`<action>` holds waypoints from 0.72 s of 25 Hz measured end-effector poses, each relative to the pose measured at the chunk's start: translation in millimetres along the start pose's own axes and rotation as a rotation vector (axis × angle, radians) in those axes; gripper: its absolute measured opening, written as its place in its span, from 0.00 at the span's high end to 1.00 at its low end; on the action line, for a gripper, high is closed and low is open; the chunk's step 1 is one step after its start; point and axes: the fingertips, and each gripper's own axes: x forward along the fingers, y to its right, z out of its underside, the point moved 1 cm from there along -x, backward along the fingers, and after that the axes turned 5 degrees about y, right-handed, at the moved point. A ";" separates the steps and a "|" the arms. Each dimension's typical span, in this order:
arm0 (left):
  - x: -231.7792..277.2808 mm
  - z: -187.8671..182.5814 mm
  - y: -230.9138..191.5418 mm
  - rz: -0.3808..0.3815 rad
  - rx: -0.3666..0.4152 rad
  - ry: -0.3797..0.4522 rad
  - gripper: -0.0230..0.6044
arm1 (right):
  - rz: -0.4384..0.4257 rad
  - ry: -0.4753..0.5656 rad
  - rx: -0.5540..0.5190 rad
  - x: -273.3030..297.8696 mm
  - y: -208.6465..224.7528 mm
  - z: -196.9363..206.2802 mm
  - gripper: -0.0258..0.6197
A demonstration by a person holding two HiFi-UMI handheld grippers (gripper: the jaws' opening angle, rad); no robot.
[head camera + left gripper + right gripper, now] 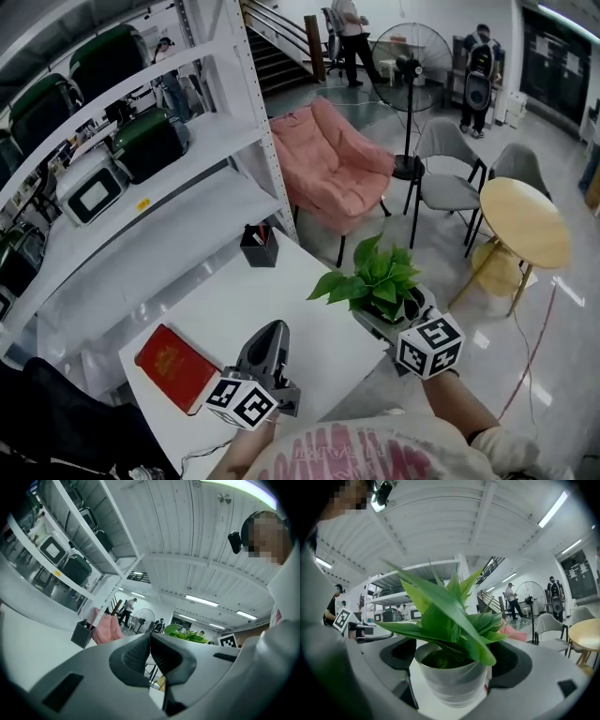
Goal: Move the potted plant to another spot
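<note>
The plant (375,277) sits in a pale pot between the jaws of the right gripper (454,656). In the right gripper view the jaws stand wide, and the dark pads (512,660) lie against the pot on both sides, so the gripper has hold of it. The pot is upright and the green leaves rise and fan out above its rim. In the head view the plant is at the right edge of the white table (281,291), on the side nearest the person, with part of the pot out past the edge. Whether the pot's base touches the tabletop cannot be told.

The left gripper (150,637) has its jaws closed together with nothing between them. In the head view it lies low over the near part of the table, left of the plant and apart from it.

A red book (176,367) lies flat near the table's left corner, just left of the left gripper. A black pen box (259,246) stands at the far edge of the table. A white rack (187,178) holding dark cases runs along the far left. Beyond the table stand a pink chair (333,169), a fan (411,70), two grey chairs (445,173) and a round wooden table (525,220). People stand at the back of the room.
</note>
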 end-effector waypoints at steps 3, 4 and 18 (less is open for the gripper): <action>0.8 1.7 4.1 -0.040 0.021 0.006 0.92 | -0.022 -0.004 -0.003 -1.5 8.7 -1.8 0.18; 0.9 1.8 6.3 -0.060 0.027 0.017 0.92 | -0.040 -0.008 -0.004 -1.4 11.9 -3.0 0.18; -25.2 35.7 52.3 -0.379 0.052 0.132 0.92 | -0.323 -0.137 -0.014 4.1 33.8 21.0 0.18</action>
